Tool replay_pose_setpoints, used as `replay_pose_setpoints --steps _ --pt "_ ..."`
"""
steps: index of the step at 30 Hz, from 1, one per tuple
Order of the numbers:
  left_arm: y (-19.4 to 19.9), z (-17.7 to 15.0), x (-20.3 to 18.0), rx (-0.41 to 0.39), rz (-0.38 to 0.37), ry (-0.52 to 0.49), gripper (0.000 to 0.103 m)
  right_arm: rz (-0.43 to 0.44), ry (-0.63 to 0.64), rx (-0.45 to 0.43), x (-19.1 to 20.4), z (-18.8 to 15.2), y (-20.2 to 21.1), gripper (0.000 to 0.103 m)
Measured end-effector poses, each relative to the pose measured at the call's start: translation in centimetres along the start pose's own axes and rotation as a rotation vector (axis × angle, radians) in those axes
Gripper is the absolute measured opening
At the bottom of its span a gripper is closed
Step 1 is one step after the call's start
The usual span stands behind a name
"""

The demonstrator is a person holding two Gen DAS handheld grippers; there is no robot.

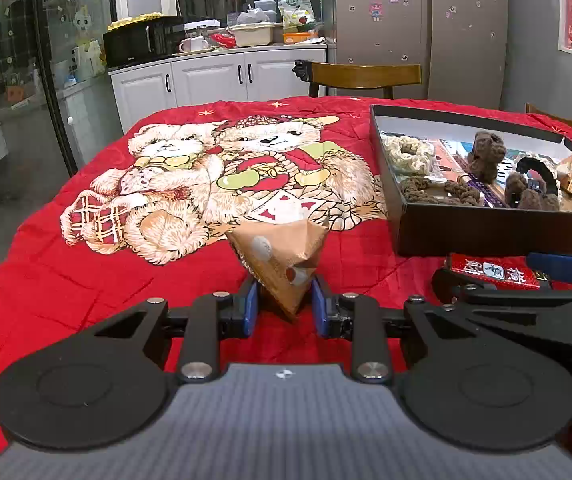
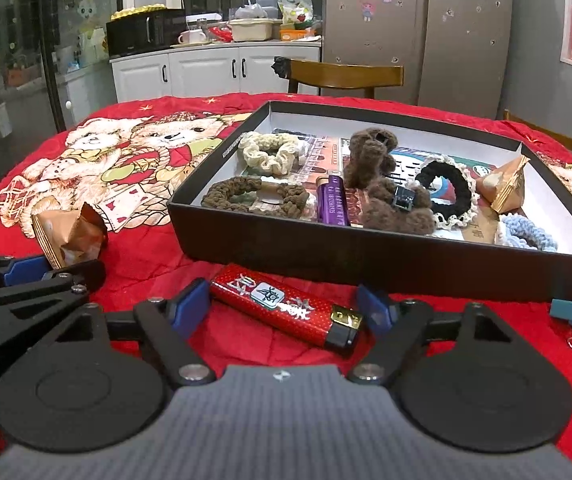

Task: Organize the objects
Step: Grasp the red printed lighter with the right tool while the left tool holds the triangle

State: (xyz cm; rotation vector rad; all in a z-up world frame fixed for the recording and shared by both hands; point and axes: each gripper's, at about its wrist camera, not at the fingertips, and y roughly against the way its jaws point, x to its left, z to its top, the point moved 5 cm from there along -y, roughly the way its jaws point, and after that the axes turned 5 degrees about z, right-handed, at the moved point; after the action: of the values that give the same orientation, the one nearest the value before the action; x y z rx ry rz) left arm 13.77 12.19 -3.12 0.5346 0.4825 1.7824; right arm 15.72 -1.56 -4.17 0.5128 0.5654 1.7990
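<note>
Red quilt [image 2: 158, 264]: two lighters [image 2: 286, 309], one box [image 2: 366, 256].

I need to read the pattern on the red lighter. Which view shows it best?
The right wrist view: the red lighter lies whole between the right gripper's open fingers, its printed top facing the camera. The left wrist view catches the lighter only at the right edge, foreshortened and partly hidden by that gripper.

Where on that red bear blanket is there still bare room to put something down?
The bear print left of the black box lies bare. Inside the box, scrunchies crowd it; only its far white corner looks free.
</note>
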Motion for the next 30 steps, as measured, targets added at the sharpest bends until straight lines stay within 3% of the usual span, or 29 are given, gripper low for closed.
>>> replay_pose_setpoints --steps 24,30 --pt "0.5 0.0 -0.1 -0.012 -0.024 0.009 0.024 0.111 -0.083 -0.045 -1.4 -0.4 2.0 0.080" --pt "1.5 0.2 -0.3 -0.072 -0.016 0.003 0.024 0.142 -0.118 -0.060 -1.9 0.0 2.9 0.080"
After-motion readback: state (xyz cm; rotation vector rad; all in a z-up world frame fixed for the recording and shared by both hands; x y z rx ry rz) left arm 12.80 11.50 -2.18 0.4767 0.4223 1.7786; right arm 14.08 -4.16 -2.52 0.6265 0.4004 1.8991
